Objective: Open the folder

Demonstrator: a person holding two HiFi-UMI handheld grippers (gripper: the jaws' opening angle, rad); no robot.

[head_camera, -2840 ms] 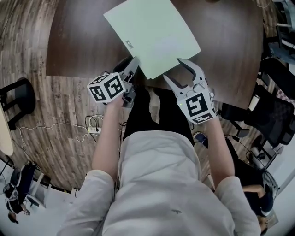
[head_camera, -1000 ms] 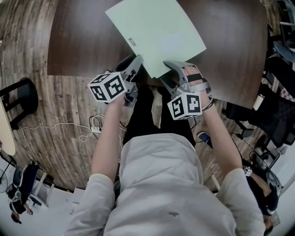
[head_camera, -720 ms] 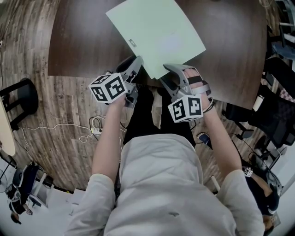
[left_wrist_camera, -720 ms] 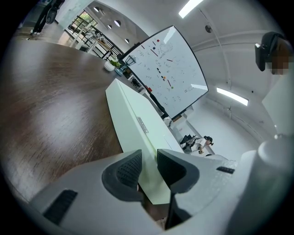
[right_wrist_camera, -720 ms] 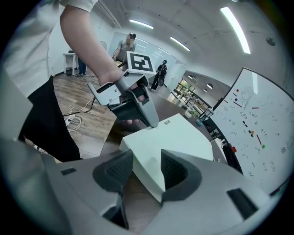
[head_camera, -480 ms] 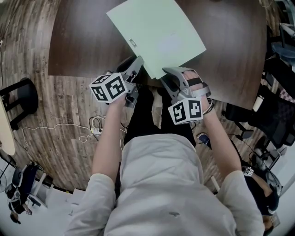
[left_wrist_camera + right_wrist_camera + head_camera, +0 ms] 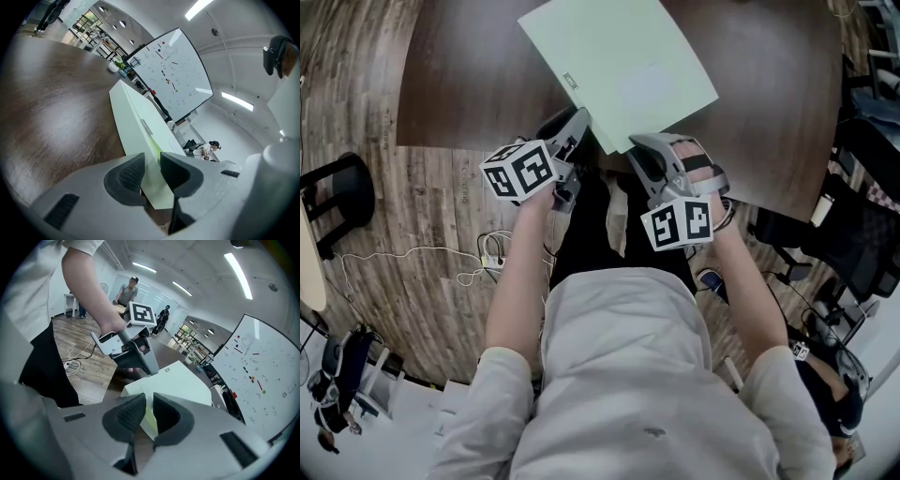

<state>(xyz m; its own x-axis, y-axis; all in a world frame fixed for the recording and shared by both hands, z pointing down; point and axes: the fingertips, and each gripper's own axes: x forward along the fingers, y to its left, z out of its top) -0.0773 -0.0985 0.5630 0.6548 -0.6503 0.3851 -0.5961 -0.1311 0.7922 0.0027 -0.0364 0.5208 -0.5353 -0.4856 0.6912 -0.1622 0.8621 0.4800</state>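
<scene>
A pale green folder [image 7: 619,66] lies closed on the dark brown table [image 7: 459,84], its near corner at the table's front edge. My left gripper [image 7: 579,127] sits at the left side of that corner, rolled on its side, with its pads on the folder's edge [image 7: 140,126]. My right gripper [image 7: 642,150] is at the corner's right side. Its jaws are closing, with the folder's near edge [image 7: 183,380] between the pads and a thin bright green strip showing in the gap. In the right gripper view, my left gripper [image 7: 133,350] shows just beyond the folder.
The table's front edge runs just under both grippers, with the person's legs below it. A cable and power strip [image 7: 492,262] lie on the wood floor at left, near a black stool [image 7: 337,192]. Office chairs [image 7: 862,234] crowd the right. A whiteboard [image 7: 176,70] stands beyond the table.
My right gripper came in from the right to the folder's near corner, and its wide-open jaws have narrowed around the edge. The left gripper has stayed put.
</scene>
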